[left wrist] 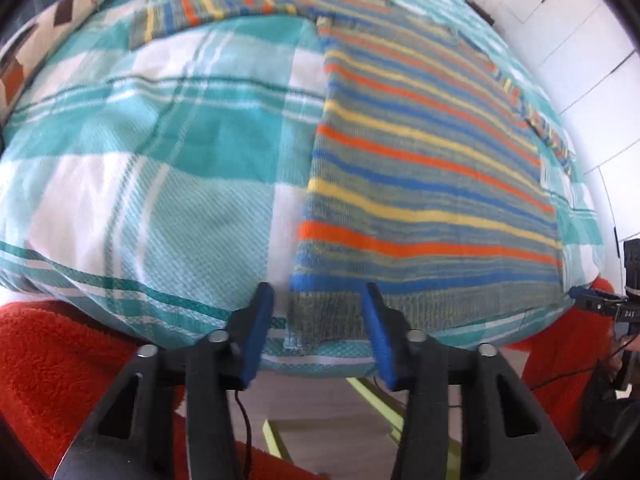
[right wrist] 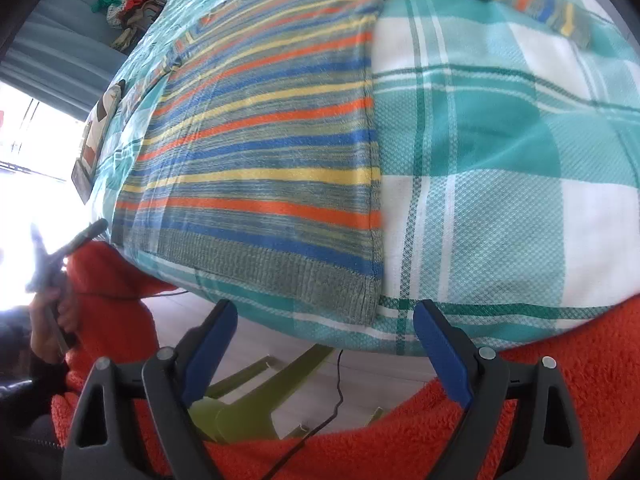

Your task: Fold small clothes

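Striped knit sweater [left wrist: 424, 168], laid flat on a teal-and-white checked bedspread [left wrist: 160, 152].

Writing is read only at 3 o'clock in the left view: "DAS" on the right gripper [right wrist: 324, 328] body. Blue, orange, yellow and grey-green bands are carried across the body; a ribbed grey-green hem lies at the near bed edge, one sleeve stretched toward 11 o'clock. Left gripper [left wrist: 318, 312] is held part-open astride the hem corner, untouched. Right gripper's jaws are spread wide, empty. An orange fleece sleeve [right wrist: 560, 360] is seen below.
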`<state>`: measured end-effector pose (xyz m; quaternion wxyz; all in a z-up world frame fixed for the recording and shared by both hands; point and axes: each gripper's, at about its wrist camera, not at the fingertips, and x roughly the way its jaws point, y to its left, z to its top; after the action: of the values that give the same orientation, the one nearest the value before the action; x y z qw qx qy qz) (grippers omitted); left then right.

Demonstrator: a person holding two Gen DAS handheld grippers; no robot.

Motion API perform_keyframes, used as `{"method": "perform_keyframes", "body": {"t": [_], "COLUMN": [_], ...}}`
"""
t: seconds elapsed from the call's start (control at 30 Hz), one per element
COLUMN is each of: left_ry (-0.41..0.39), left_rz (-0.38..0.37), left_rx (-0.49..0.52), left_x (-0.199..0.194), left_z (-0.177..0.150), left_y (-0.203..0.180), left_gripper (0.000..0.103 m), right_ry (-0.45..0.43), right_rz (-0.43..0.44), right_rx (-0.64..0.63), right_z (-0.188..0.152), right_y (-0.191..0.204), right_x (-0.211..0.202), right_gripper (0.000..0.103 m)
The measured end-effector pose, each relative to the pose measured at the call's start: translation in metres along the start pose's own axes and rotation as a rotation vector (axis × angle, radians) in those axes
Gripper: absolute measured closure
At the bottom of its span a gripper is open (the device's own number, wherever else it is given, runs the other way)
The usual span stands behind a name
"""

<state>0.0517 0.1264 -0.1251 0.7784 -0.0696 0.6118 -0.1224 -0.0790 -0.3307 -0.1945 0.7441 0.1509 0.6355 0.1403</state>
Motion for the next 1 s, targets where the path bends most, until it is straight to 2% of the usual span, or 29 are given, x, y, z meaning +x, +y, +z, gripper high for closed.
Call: {"method": "perform_keyframes", "body": {"t": [0.07,0.1,0.13,0.2,0.27,0.43,0.53,0.57,0.6,0.63,0.67,0.7,0.77,0.83,0.93,1.0], "left_ry": [0.05,0.055,0.055,0.056,0.065,0.089,0.072,0.059,0.041,0.009,-0.032,-0.073,-0.155,-0.239,-0.346,-0.405], "left_rz": [-0.013,-0.005,0.008,0.003,0.01,0.058,0.092,0.1,0.108,0.113,0.117,0.122,0.115,0.074,0.008,-0.014], "left_rx": [0.0,0.019,0.04,0.051,0.071,0.096,0.113,0.118,0.121,0.127,0.134,0.138,0.134,0.133,0.156,0.178], "left_x": [0.017,0.02,0.019,0.009,0.0,0.015,0.011,0.004,-0.003,-0.013,-0.025,-0.037,-0.055,-0.069,-0.073,-0.063], "left_z": [-0.001,-0.001,-0.001,-0.003,-0.008,-0.002,-0.001,-0.003,-0.004,-0.005,-0.005,-0.003,0.009,0.022,0.043,0.056], "left_y": [-0.003,-0.008,-0.012,-0.013,-0.011,-0.009,-0.017,-0.019,-0.022,-0.025,-0.027,-0.029,-0.038,-0.049,-0.063,-0.072], "left_gripper": [0.098,0.098,0.099,0.1,0.1,0.098,0.09,0.077,0.069,0.055,0.045,0.042,0.032,0.028,0.018,0.018], "right_ry": [0.047,0.072,0.089,0.11,0.133,0.135,0.14,0.135,0.132,0.14,0.143,0.128,0.081,-0.002,-0.204,-0.37], "right_rz": [0.022,0.021,0.0,-0.008,-0.051,-0.109,-0.09,-0.083,-0.068,-0.062,-0.056,-0.052,-0.06,-0.063,-0.059,-0.054], "right_rx": [0.0,0.003,0.004,0.013,-0.022,-0.023,0.005,0.011,0.024,0.042,0.057,0.063,0.059,0.08,0.154,0.21], "right_z": [0.01,0.015,0.017,0.018,0.012,0.01,0.013,0.012,0.011,0.009,0.007,0.004,0.005,0.019,0.058,0.089], "right_y": [-0.001,0.001,0.001,0.002,0.007,0.007,0.001,0.0,-0.002,-0.006,-0.01,-0.013,-0.021,-0.032,-0.06,-0.087], "right_x": [0.019,0.028,0.033,0.035,0.026,0.028,0.041,0.04,0.036,0.032,0.025,0.014,-0.01,-0.039,-0.088,-0.122], "right_gripper": [0.041,0.073,0.097,0.097,0.097,0.098,0.096,0.095,0.082,0.058,0.047,0.039,0.04,0.04,0.04,0.039]}}
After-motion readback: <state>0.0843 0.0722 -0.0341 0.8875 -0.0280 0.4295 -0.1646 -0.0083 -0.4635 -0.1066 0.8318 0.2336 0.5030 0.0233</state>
